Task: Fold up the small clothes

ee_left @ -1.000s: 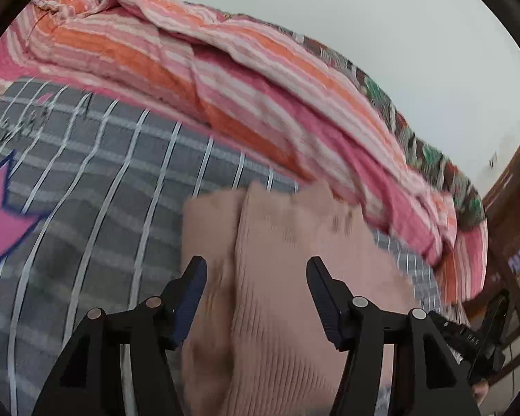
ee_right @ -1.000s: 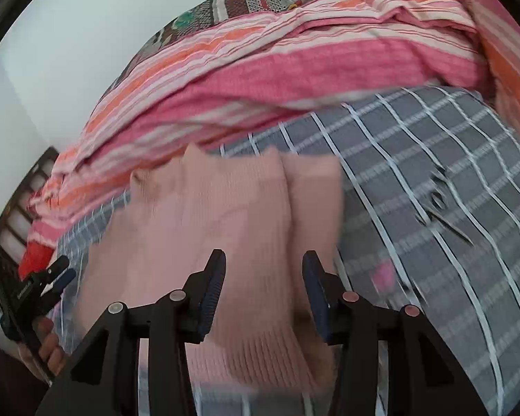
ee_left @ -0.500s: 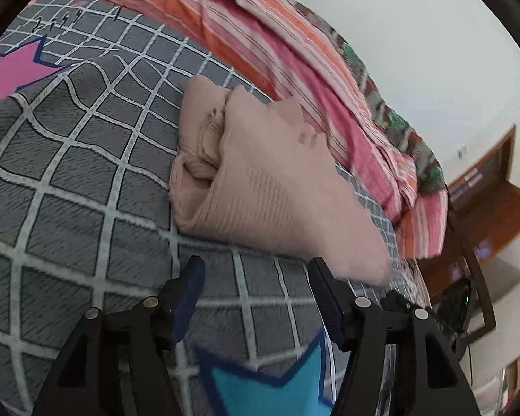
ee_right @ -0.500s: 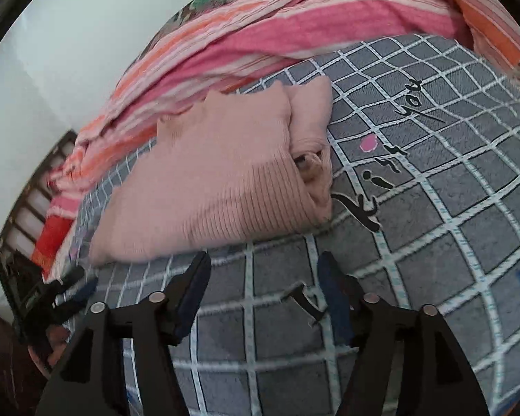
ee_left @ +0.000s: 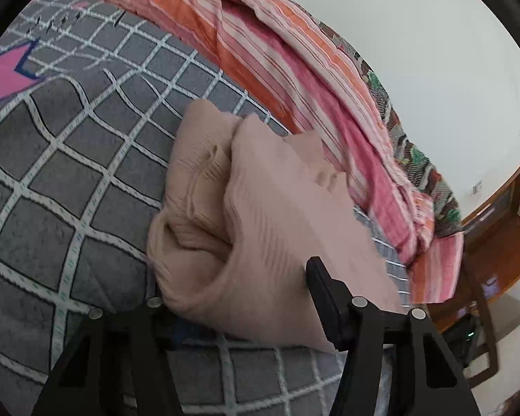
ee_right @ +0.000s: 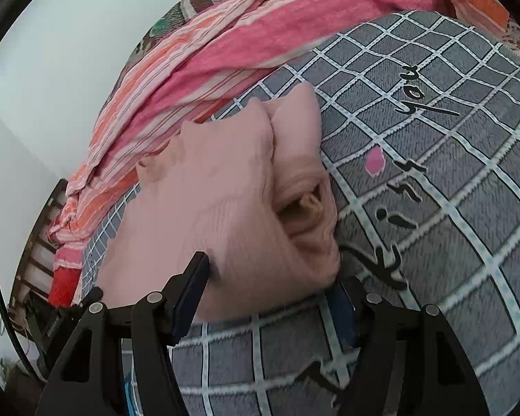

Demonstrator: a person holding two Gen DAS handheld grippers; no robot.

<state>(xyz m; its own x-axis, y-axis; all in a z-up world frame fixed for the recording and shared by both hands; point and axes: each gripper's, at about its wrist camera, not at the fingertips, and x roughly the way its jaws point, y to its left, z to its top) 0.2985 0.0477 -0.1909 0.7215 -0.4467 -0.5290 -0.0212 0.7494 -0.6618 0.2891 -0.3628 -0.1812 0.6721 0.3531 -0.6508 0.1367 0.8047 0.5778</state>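
A folded pink knitted sweater (ee_left: pixel 280 215) lies on a grey checked blanket (ee_left: pixel 69 187), its loose sleeve folds bunched at one side. My left gripper (ee_left: pixel 242 294) straddles the sweater's near edge. One finger is tucked under the corner, the other rests over the knit. Its jaws are closing but the pads do not press. In the right wrist view the same sweater (ee_right: pixel 218 201) lies ahead. My right gripper (ee_right: pixel 270 277) stands open around its near edge, one fingertip over the knit and one at the corner.
A rumpled pink and orange striped quilt (ee_left: pixel 294 79) is heaped behind the sweater along a white wall. Brown wooden furniture (ee_left: pixel 495 222) stands beyond the bed's end. The blanket carries black lettering (ee_right: pixel 412 104) and a pink star (ee_left: pixel 3 76).
A second ago the sweater was close between both grippers. Half a second ago both had backed off, leaving it lying. Now both have dropped forward onto its near edge; the right jaws stand wider.
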